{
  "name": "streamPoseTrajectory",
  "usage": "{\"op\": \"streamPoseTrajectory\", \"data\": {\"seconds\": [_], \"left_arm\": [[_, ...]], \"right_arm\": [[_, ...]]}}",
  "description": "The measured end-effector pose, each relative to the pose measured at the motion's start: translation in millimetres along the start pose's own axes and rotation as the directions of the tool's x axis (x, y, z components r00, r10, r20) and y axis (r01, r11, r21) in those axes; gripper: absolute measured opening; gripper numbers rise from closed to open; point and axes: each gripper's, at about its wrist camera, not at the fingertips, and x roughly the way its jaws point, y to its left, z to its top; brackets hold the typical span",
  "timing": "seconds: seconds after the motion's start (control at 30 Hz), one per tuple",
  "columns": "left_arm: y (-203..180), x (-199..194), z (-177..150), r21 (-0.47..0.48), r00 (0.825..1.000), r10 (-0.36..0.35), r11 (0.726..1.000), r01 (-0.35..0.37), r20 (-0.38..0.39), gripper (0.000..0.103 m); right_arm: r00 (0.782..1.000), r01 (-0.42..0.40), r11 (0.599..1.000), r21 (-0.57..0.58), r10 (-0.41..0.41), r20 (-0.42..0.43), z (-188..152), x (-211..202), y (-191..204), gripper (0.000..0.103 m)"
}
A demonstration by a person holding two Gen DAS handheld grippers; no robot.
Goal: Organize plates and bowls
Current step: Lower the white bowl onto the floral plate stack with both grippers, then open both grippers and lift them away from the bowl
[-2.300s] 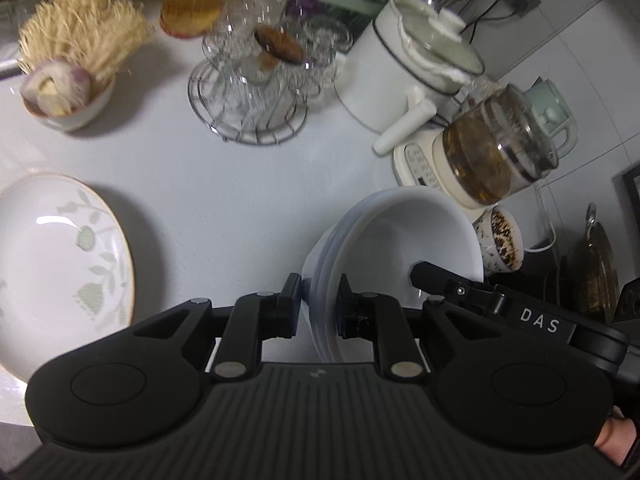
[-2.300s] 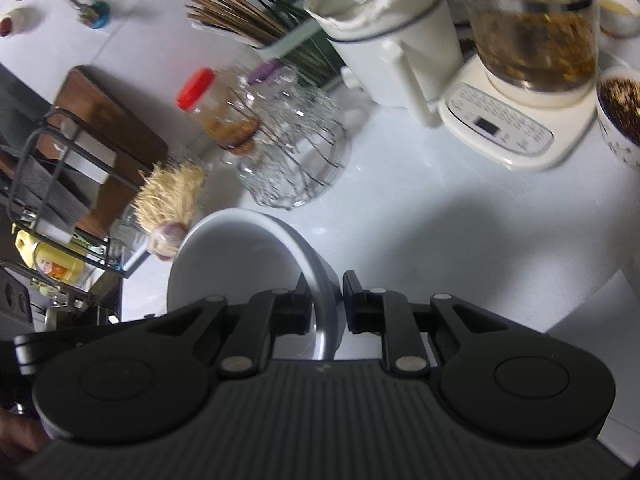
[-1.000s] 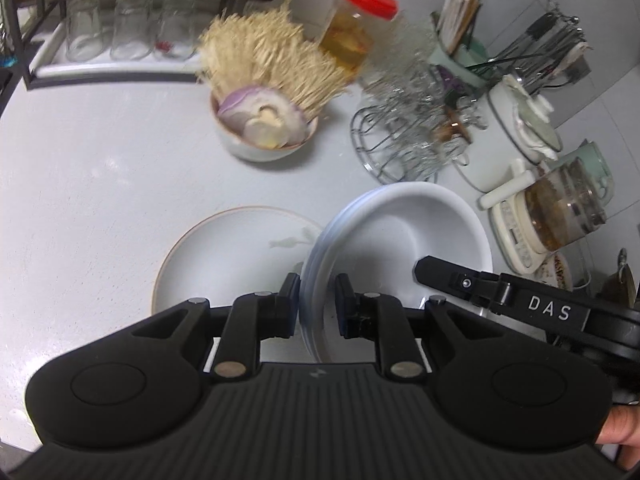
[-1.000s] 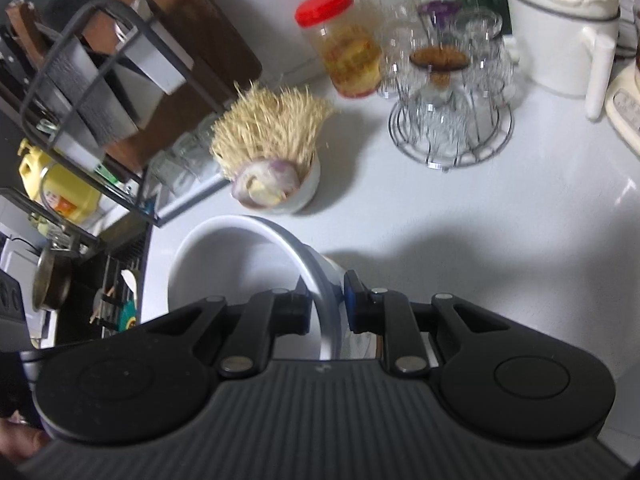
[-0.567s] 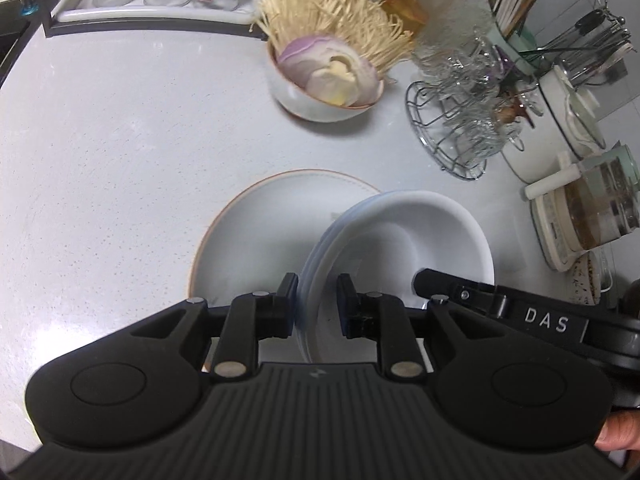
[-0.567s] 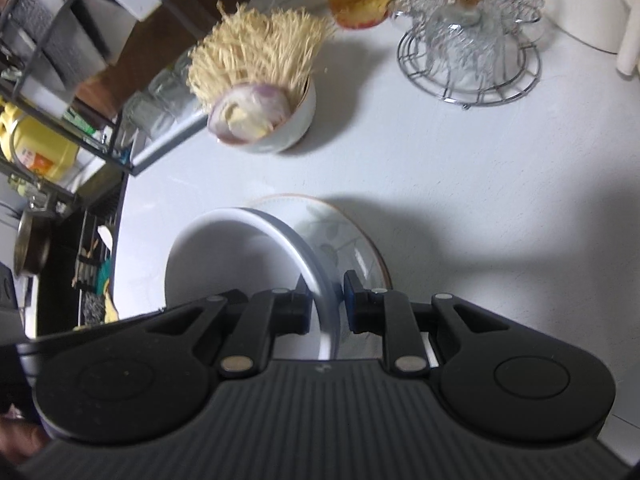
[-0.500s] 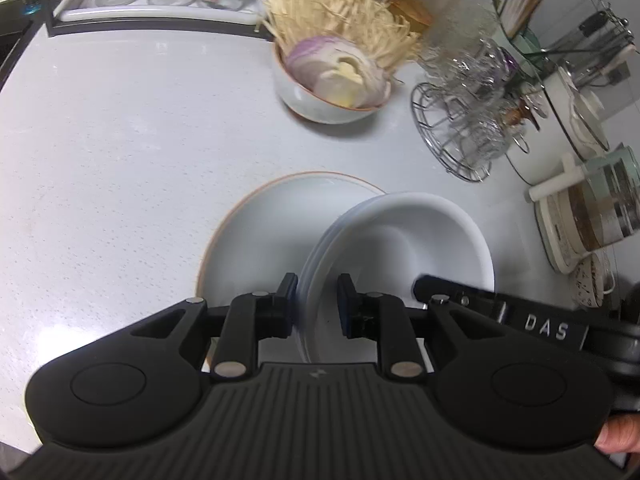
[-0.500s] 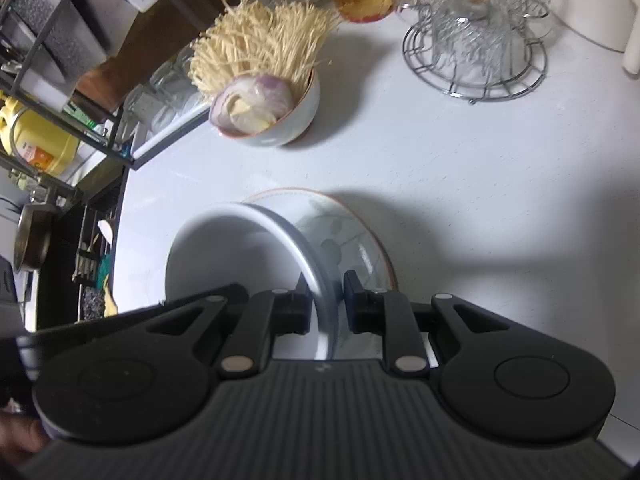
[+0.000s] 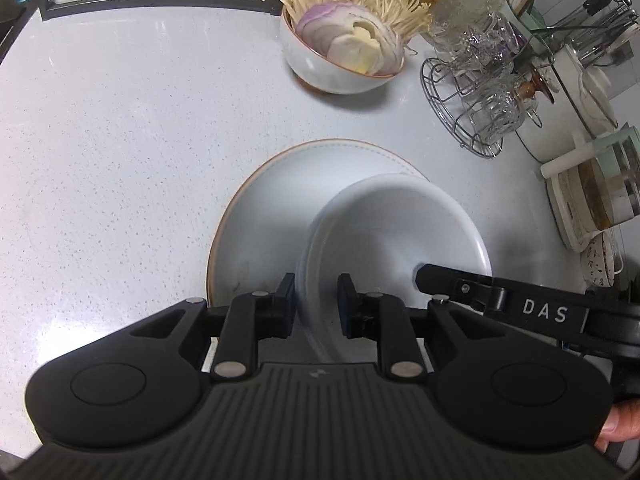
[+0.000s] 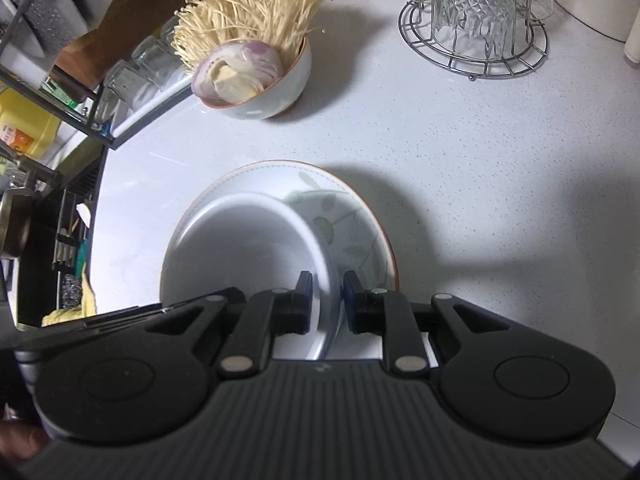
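Note:
A large white bowl is held from both sides, low over a leaf-patterned plate with a brown rim on the white counter. My left gripper straddles the bowl's near rim, its jaws slightly wider than before. In the right wrist view my right gripper is shut on the opposite rim of the bowl, which covers most of the plate. The right gripper's arm shows across the bowl in the left wrist view.
A bowl of enoki mushrooms and sliced onion stands behind the plate. A wire rack of glasses, a white pot and a glass kettle stand at the right. A dish rack lines the counter's left edge.
Both grippers carried the bowl from beside the kettle to over the patterned plate and lowered it. The left jaws have spread a little on the rim.

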Motion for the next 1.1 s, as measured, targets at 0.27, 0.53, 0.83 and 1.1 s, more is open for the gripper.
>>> {"op": "streamPoseTrajectory", "data": {"seconds": [0.27, 0.53, 0.83, 1.1], "left_arm": [[-1, -23, -4, -0.012, 0.997, 0.041, 0.999, -0.040, 0.061, 0.044], [-20, -75, -21, -0.010, 0.981, 0.078, 0.997, -0.078, 0.178, 0.046], [-56, -150, -52, 0.026, 0.935, 0.093, 0.994, -0.109, 0.341, 0.046], [-92, -212, -100, 0.040, 0.885, 0.097, 0.991, -0.129, 0.456, 0.046]], "right_arm": [[1.000, -0.014, 0.999, -0.046, 0.015, 0.021, 5, -14, 3, 0.021], [0.993, -0.053, 0.990, -0.129, 0.066, 0.100, -2, -53, 4, 0.042], [0.957, -0.107, 0.970, -0.220, 0.160, 0.241, -19, -124, 6, 0.042], [0.882, -0.108, 0.939, -0.325, 0.242, 0.405, -49, -200, 10, 0.042]]}}
